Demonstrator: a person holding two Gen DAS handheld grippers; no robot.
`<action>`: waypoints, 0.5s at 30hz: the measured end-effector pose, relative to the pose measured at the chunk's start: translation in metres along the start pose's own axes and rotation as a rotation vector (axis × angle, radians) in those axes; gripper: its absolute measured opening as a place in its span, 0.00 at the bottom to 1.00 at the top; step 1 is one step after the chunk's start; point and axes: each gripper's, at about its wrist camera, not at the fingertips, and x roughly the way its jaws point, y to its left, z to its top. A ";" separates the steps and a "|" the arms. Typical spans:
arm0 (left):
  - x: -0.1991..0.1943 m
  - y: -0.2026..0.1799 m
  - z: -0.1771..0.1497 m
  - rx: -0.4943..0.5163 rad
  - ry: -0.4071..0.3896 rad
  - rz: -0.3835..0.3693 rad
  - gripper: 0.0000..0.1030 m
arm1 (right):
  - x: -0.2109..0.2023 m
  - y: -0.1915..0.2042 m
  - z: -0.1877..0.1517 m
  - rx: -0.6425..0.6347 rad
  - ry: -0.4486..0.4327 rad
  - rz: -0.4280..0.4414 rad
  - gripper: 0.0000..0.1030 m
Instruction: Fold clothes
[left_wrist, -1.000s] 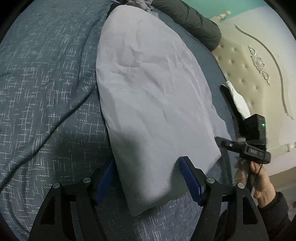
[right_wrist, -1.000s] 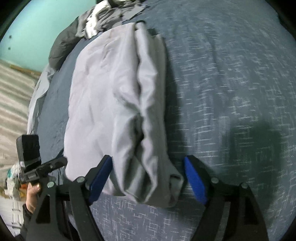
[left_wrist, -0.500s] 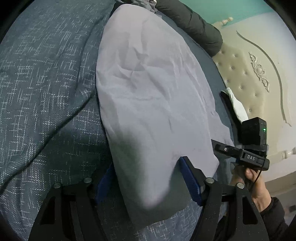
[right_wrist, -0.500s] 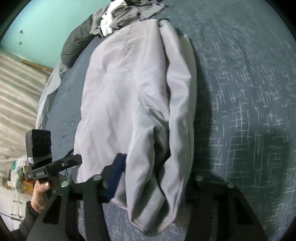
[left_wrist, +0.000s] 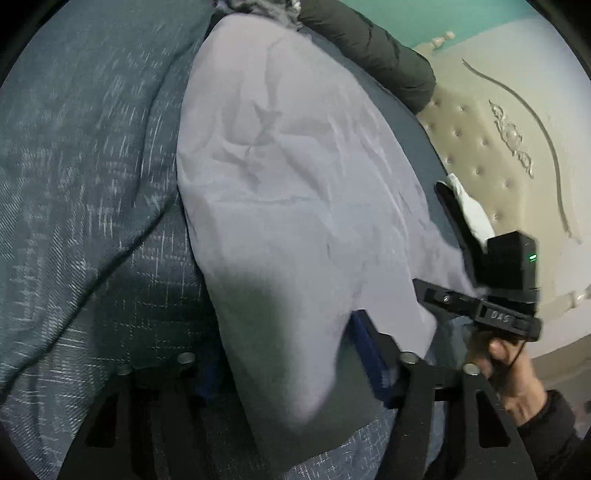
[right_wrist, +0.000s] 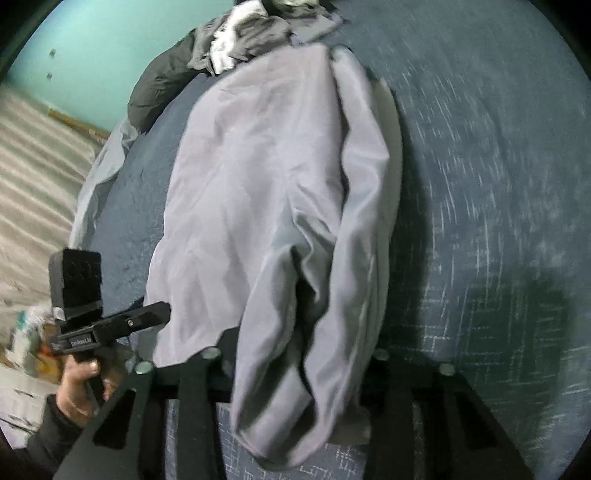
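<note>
**Two grippers closing on the near end of a grey garment**

Two views show one pale grey, lightly creased cloth garment (left_wrist: 295, 206) lying lengthwise on a dark blue bedspread with a white crosshatch weave (left_wrist: 85, 192). It runs from the bottom centre of each frame up toward the top centre.

In the left wrist view, the left gripper (left_wrist: 284, 354) at the bottom edge straddles the garment's near end. Its jaws are closing, with the cloth bunched between the blue pads (left_wrist: 365, 350). Whether the pads press on it cannot be told.

In the right wrist view, the right gripper (right_wrist: 295, 373) at the bottom has its jaws closing narrowly on the folded, doubled edge of the garment (right_wrist: 280, 206), which drapes over them.

Each view shows the other gripper's black handle, held in a hand (left_wrist: 513, 373) with a dark sleeve.

At top lie a dark padded jacket (left_wrist: 373, 48) and a heap of grey and white clothes (right_wrist: 251, 37). At right in the left view stands a cream tufted headboard (left_wrist: 491, 155).
</note>
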 end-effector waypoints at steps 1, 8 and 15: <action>-0.005 -0.005 0.001 0.024 -0.014 0.015 0.51 | -0.005 0.005 0.003 -0.016 -0.016 -0.002 0.24; -0.025 -0.050 0.014 0.129 -0.101 0.070 0.31 | -0.034 0.027 0.021 -0.086 -0.063 -0.002 0.16; -0.040 -0.109 0.036 0.209 -0.135 0.085 0.30 | -0.085 0.036 0.045 -0.135 -0.123 -0.016 0.14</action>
